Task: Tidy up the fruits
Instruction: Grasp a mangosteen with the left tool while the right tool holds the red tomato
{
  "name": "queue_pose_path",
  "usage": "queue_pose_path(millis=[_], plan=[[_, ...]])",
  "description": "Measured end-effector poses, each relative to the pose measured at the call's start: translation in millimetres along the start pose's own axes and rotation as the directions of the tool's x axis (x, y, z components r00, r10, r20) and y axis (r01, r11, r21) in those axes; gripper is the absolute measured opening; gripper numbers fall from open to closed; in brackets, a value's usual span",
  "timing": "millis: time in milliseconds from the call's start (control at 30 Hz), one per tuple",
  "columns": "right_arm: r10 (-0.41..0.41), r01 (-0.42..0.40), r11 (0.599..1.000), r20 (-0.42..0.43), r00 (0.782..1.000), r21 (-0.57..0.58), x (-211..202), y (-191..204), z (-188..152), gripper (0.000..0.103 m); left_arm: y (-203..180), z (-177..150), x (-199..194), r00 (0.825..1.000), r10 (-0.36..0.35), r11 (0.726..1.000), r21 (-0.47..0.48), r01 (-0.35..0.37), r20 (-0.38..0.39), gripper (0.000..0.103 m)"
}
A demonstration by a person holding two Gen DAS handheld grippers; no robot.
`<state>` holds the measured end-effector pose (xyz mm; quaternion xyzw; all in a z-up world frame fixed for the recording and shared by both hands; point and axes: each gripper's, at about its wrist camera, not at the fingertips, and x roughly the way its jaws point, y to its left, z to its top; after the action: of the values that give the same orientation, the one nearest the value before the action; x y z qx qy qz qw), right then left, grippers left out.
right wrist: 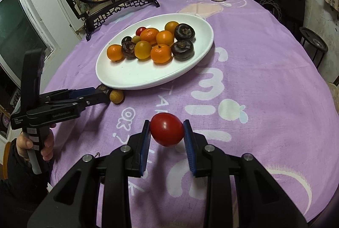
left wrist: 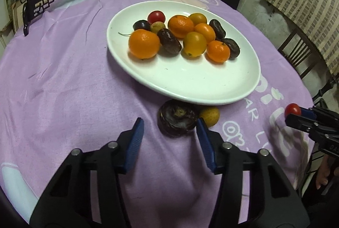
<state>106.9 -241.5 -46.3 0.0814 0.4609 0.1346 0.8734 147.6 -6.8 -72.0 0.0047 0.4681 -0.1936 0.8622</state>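
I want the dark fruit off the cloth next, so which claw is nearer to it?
Left. The left claw is open with the dark fruit just ahead between its fingertips. The right claw is off to the side, shut on a red tomato.

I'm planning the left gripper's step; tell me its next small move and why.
Probably ease the left gripper forward and close it on the dark fruit. It is open, and the fruit lies on the cloth just ahead of its tips, against the white plate. The right gripper already holds a red tomato.
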Motion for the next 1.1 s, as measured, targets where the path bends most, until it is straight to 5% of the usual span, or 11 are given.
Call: queue_pose_path(millis=[167, 333, 500, 600, 933, 1100], plan=[[0.012, -0.012, 1.0, -0.01, 1.0, -0.002, 3.9, 2.9, 1.9, 0.032, -11.0, 1.1, -12.4, 0.999, -0.004, 0.996, 0.085, 0.001, 0.044, 0.045], [0.015, -0.015, 1.0, -0.006, 1.0, -0.015, 1.4, 7.5, 2.8, 0.032, -16.8, 7.1, 3.3, 1.0, -0.018, 0.989, 0.145, 0.019, -0.007, 0.045], [0.013, -0.013, 1.0, 0.003, 1.0, -0.005, -1.1, 5.6, 4.7, 0.032, -4.0, 7.2, 12.1, 0.998, -0.055, 0.994, 0.089, 0.057, -0.027, 0.039], [0.005, -0.005, 1.0, -0.013, 1.0, -0.006, 4.7, 5.0, 5.7, 0.032, -14.0, 1.4, 8.7, 1.0, -0.016, 0.993, 0.12, 0.017, -0.005, 0.039], [-0.029, 0.009, 0.99, -0.141, 0.99, -0.139, 29.4, 37.6, -13.2, 0.041, -33.4, -23.7, -4.4, 1.0, -0.021, 0.992, 0.128, 0.02, 0.011, 0.038], [-0.059, 0.039, 0.984, -0.112, 0.992, -0.171, 27.6, 45.1, -20.3, 0.028, -24.6, -40.9, -21.0, 0.999, -0.045, 0.998, 0.053, 0.043, 0.021, 0.038]])
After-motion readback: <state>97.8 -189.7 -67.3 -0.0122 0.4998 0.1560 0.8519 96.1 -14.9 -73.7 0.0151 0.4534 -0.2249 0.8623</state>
